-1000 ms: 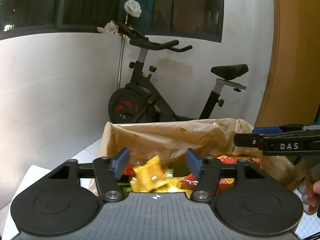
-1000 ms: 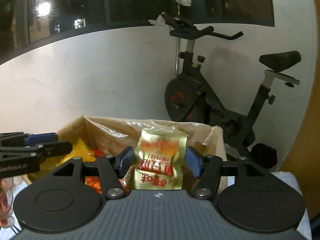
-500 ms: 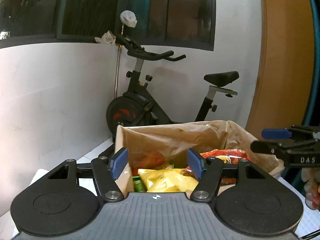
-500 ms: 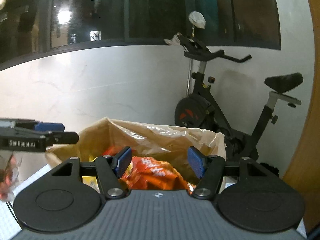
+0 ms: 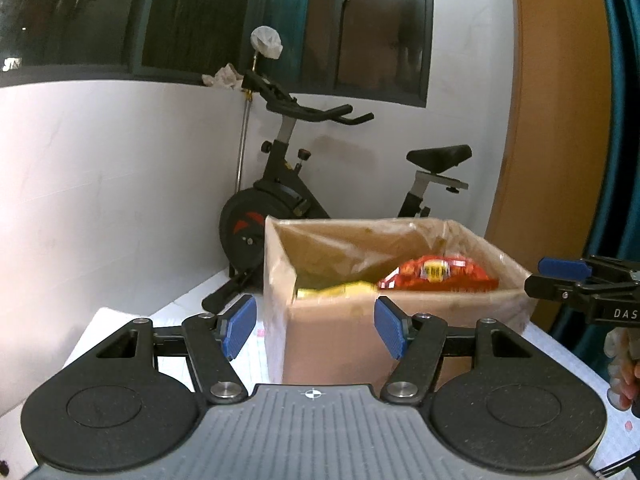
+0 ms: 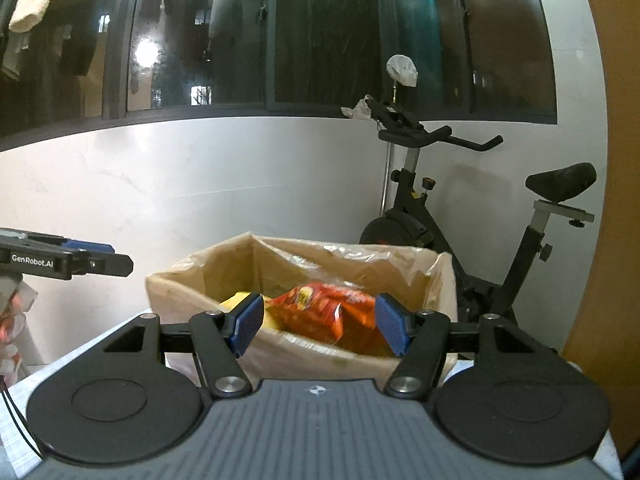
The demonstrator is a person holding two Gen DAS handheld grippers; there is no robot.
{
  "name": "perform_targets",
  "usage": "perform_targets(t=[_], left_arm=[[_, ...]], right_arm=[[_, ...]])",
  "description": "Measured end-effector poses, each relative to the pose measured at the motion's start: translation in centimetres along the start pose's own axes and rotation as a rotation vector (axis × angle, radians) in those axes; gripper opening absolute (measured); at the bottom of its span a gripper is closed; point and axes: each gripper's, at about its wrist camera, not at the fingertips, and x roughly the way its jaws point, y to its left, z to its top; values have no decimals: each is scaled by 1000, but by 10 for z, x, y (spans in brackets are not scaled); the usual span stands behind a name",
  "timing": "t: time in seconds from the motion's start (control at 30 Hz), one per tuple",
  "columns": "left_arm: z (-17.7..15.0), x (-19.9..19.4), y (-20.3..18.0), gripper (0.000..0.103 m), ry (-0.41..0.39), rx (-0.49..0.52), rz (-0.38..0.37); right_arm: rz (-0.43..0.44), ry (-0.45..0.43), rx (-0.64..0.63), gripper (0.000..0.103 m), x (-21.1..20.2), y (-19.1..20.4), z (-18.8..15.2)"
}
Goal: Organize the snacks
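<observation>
Between snacks: both grippers empty, near the box

Left gripper and right gripper gape, holding nothing; box holds bags; next likely fetching another snack

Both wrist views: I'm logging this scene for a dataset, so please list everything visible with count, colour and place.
cardboard box: one, brown, plastic-lined, on the table ahead of both grippers
red snack bag: one, red-orange, on top inside the box
yellow snack bag: one, yellow, inside the box, beside the red one
table: one, white, under the box
exercise bike: one, black, behind the box by the wall
window: one, dark, above the wall
left gripper: one, black with blue pads, open, empty
right gripper: one, same colours, open, empty
</observation>
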Motion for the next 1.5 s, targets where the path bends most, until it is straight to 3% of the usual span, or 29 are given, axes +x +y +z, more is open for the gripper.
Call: perform_targets(t=[0.23, 0.73, 1.1, 1.2, 1.5], left_arm=[[-25, 0, 16, 67, 42, -62, 35], [-68, 9, 34, 67, 135, -151, 101], [-97, 30, 39, 67, 213, -168, 100], [-104, 36, 42, 67, 235, -170, 99], [-122, 65, 45, 69, 323, -152, 82]], right_arm=[[14, 20, -10, 65, -12, 9, -26], [-27, 169, 74, 65, -2, -3, -95], [-39, 329, 115, 65, 30, -8, -140], [-51, 369, 111, 71, 40, -11, -151], [-70, 420, 141, 72, 68, -27, -162]])
